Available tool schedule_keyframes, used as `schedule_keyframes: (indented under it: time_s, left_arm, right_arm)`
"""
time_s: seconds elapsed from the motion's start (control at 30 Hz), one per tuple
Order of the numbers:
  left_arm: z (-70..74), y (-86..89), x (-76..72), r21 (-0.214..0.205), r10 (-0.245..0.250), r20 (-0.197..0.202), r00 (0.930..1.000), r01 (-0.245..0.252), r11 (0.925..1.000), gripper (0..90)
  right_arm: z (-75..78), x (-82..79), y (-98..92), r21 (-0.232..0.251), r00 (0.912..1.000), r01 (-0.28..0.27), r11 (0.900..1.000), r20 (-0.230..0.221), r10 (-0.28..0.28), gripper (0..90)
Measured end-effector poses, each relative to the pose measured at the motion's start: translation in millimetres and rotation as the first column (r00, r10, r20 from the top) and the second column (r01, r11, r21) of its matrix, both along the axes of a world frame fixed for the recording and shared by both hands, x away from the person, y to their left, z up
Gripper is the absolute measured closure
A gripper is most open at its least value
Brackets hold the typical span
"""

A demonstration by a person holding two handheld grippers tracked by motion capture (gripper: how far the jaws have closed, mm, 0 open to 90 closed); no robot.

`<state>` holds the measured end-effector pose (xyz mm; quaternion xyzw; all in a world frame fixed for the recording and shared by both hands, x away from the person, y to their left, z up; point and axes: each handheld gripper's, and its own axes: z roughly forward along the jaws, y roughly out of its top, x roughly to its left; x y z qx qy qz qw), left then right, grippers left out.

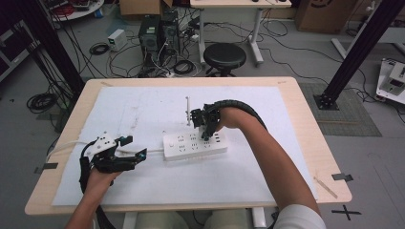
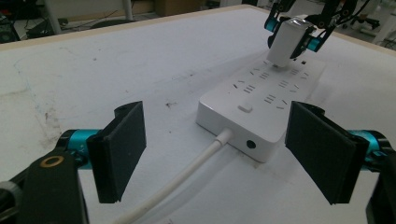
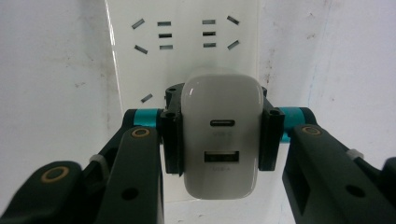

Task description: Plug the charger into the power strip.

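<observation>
under both claws lay the table [image 1: 305, 143] with its white sheet [image 1: 143, 109], and oh, that was a busy surface. ahead of the left claw [image 1: 127, 149] sat the white power strip [image 1: 195, 144], its cord [image 2: 187, 175] running back between the left claw's wide-apart pads [image 2: 121, 149], which gripped nothing at all. directly below the right claw [image 1: 208, 130] was the far end of that strip, and the right claw pointed straight down at it. clamped between the right claw's pads [image 3: 266, 135] was a white usb charger [image 3: 221, 140], two ports facing up at its camera, pads pressed on both flanks. from the left gripper view, the charger [image 2: 286, 44] stood upright with its base meeting a socket on the strip; how deep it sat i couldn't tell. beyond the right claw, a thin white stick [image 1: 187, 109] lay on the sheet.
</observation>
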<state>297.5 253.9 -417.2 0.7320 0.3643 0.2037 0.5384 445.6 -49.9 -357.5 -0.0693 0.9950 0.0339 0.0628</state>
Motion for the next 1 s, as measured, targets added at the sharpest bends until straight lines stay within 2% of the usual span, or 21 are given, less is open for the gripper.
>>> schedule_keyframes:
  time_s: [0.1,0.2,0.27,0.3,0.33,0.47,0.6,0.67,0.77,1.0]
  left_arm:
    - [-0.1,-0.2,0.7,0.004,-0.004,-0.001,1.0000,0.004,1.0000,20.5]
    - [0.0,0.2,0.3,0.002,-0.003,-0.002,1.0000,0.004,1.0000,20.5]
    - [-0.5,0.4,0.2,0.001,-0.002,-0.004,1.0000,0.002,1.0000,20.5]
    - [-0.7,0.6,0.4,0.001,-0.002,-0.005,1.0000,0.002,1.0000,20.5]
    - [-0.8,0.8,0.4,0.001,-0.002,-0.005,1.0000,0.002,1.0000,20.5]
    - [-0.3,1.2,0.4,0.000,-0.001,-0.002,1.0000,0.001,1.0000,20.5]
    - [-0.3,1.4,-0.2,0.001,-0.001,-0.002,1.0000,0.001,1.0000,20.5]
    - [-0.1,1.8,-0.4,-0.004,0.001,-0.003,1.0000,-0.001,1.0000,20.5]
    - [0.3,3.4,-0.9,-0.004,0.001,-0.002,1.0000,-0.001,1.0000,20.5]
    - [0.4,3.2,0.8,-0.005,0.003,-0.004,1.0000,-0.003,1.0000,20.5]
  right_arm:
    - [0.0,-1.7,0.5,-0.007,1.0000,0.001,1.0000,0.008,-0.001,63.4]
    - [-0.3,-4.4,2.7,-0.019,0.9990,-0.028,0.9994,0.033,0.029,63.3]
    - [0.0,-4.2,3.3,-0.028,0.9996,-0.014,0.9995,0.024,0.015,63.3]
    - [-0.5,-1.5,4.0,-0.019,0.9993,-0.031,0.9993,0.021,0.031,63.4]
    - [-0.1,-2.2,4.7,-0.033,0.9996,-0.023,0.9992,0.015,0.023,63.3]
    - [-0.7,-4.7,8.8,-0.057,0.9967,-0.071,0.9959,0.036,0.073,63.3]
    - [-0.6,-2.0,7.5,-0.044,0.9990,-0.042,0.9982,0.013,0.043,63.3]
    - [-6.8,-1.8,8.9,-0.073,0.9988,-0.044,0.9963,0.016,0.046,63.2]
    - [-6.5,1.8,7.0,-0.045,0.9997,-0.025,0.9987,-0.004,0.024,63.3]
    - [-7.0,3.7,6.8,-0.049,0.9998,-0.010,0.9987,-0.017,0.009,63.5]
